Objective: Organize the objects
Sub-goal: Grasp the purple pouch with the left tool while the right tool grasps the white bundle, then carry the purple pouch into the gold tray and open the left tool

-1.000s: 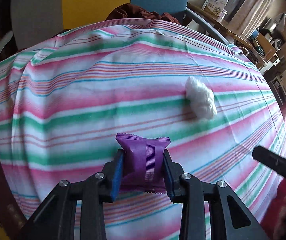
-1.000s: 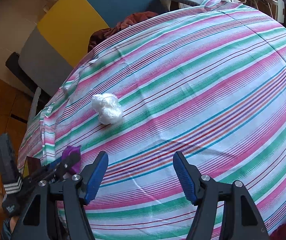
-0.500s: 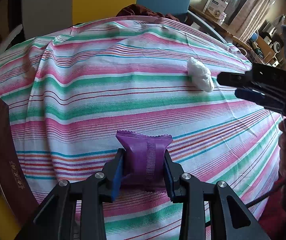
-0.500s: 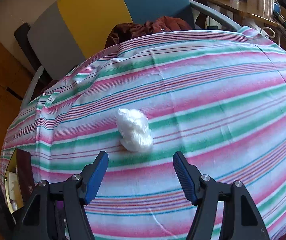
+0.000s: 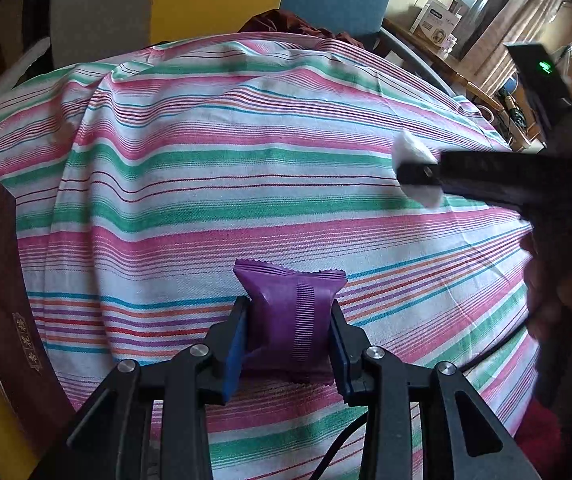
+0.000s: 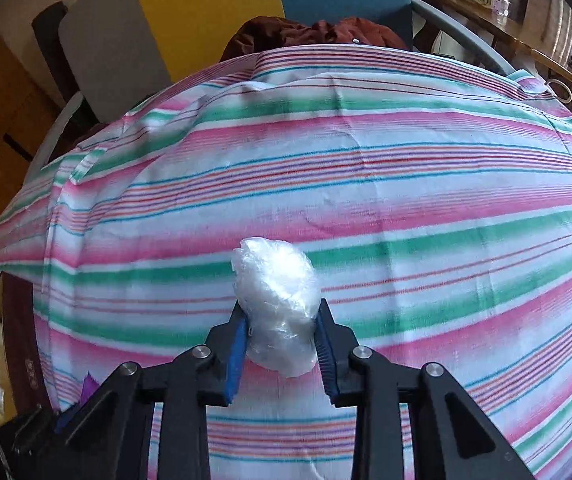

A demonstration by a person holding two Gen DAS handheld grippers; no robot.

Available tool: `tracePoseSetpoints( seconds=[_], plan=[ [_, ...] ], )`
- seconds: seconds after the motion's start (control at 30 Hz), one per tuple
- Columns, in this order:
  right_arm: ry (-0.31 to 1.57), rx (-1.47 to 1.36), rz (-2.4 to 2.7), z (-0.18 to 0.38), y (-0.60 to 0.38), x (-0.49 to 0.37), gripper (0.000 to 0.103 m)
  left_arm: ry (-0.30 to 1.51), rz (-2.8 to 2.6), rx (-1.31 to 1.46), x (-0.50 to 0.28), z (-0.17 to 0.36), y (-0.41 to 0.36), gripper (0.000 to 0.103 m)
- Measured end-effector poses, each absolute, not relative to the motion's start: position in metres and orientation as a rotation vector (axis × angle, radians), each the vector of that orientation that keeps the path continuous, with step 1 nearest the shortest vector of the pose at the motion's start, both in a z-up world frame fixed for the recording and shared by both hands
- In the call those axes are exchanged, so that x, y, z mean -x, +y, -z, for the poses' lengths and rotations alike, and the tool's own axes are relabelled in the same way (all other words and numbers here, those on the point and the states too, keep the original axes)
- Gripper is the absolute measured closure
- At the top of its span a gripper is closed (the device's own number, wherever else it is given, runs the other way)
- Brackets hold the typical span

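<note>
Crinkled, seemingly plastic white wad [image 6: 276, 304]; purple packet [image 5: 291, 324].

Both grippers point steeply down, the left gripper [image 5: 289, 336] and right gripper [image 6: 282, 340] each with jaws clamped.

The lower part of the purple packet [image 5: 291, 320] is hidden between the pads of the left gripper [image 5: 289, 354]. In the left wrist view, the white plastic wad [image 5: 416, 151] is largely covered by a dark finger of the right gripper [image 5: 420, 172], and the hand [image 5: 554, 288] behind it is blurred (only a smear at the right edge). In the right wrist view, a purple corner [image 6: 89, 385] alone is seen. The dark box [image 5: 2, 272] at the left is cut off by the edge; its markings cannot be read.
</note>
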State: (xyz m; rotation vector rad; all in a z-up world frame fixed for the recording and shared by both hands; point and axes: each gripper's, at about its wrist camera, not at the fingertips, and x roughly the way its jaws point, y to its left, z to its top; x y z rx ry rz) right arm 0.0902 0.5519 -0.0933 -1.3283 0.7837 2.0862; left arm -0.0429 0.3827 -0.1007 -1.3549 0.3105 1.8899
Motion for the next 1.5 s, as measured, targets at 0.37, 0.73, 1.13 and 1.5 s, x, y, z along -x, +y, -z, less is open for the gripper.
tracePoseSetpoints(
  seconds=[0.37,0.73,1.13,1.5],
  plan=[
    [0.759,1.415,-2.078,0.102,0.492,-0.140,0.072,0.340,-1.926,1.303,0.033,0.097,0.377,0.067],
    [0.740,1.403,-2.107,0.106,0.495,-0.140,0.073,0.330,-2.026,1.133,0.016,0.052,0.341,0.069],
    [0.722,1.402,-2.112,0.108,0.492,-0.135,0.073,0.290,-2.133,0.949,-0.003,0.000,0.288,0.069],
    [0.660,1.402,-2.122,0.111,0.487,-0.129,0.073,0.251,-2.213,0.903,-0.005,-0.015,0.241,0.069]
  ],
)
